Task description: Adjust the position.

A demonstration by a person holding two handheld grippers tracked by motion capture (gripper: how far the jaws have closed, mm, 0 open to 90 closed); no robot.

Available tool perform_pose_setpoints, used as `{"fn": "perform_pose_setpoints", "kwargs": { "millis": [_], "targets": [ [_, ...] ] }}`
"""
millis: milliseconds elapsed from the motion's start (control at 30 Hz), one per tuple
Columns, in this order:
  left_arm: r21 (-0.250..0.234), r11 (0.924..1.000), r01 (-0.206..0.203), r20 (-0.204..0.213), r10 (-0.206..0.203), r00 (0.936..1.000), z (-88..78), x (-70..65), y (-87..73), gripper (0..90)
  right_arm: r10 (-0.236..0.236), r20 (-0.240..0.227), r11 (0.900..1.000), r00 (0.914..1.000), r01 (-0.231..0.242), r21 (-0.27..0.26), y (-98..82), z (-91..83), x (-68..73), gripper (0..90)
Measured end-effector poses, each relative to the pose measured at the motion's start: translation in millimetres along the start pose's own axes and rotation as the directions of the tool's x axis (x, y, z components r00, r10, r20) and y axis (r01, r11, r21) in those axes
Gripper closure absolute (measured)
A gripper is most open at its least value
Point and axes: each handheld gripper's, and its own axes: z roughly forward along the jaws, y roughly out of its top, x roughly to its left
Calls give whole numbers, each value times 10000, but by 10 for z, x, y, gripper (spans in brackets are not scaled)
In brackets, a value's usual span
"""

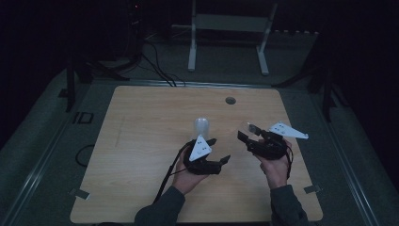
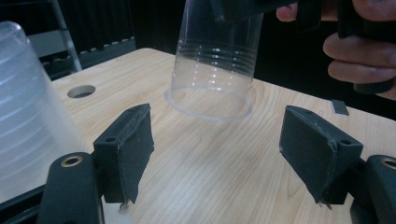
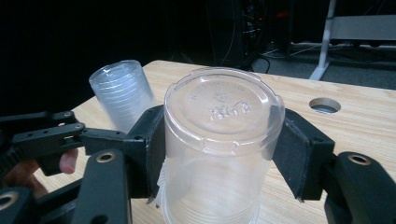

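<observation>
Holding clear cup [image 3: 219,140] upside down, right gripper [image 3: 219,149] pinches its wall near closed base; rim hangs just above table [image 1: 141,141], axis near upright. Left gripper [image 2: 215,154] spread, empty, aimed at that cup's rim. Cup stack [image 1: 201,126] stands inverted just beyond left gripper, nearer left hand [image 1: 186,178].

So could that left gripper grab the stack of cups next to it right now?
Probably yes: the left gripper is open with nothing held, and the stack of cups stands right beside it on bare table.
</observation>
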Motion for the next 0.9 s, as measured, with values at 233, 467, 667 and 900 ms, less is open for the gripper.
{"fn": "perform_pose_setpoints", "kwargs": {
  "millis": [233, 467, 667, 900],
  "targets": [
    [-182, 9997, -160, 63, 161, 9999, 58, -7, 47, 254, 37, -98, 10000, 9999, -37, -29, -16, -5, 20, 396],
    [-351, 9989, -321, 32, 322, 9995, 131, -6, 80, 250, 543, -410, 9984, 9977, -549, -136, -35, -13, -7, 400],
    [-442, 9986, -288, 41, 290, 9996, 194, 4, 93, 241, 1040, -673, 9942, 9923, -1056, -217, -49, -30, -65, 403],
    [-516, 9982, -300, 85, 304, 9995, 253, 4, 107, 225, 1244, -788, 9918, 9891, -1263, -198, -68, -31, -87, 404]
  ]
}}
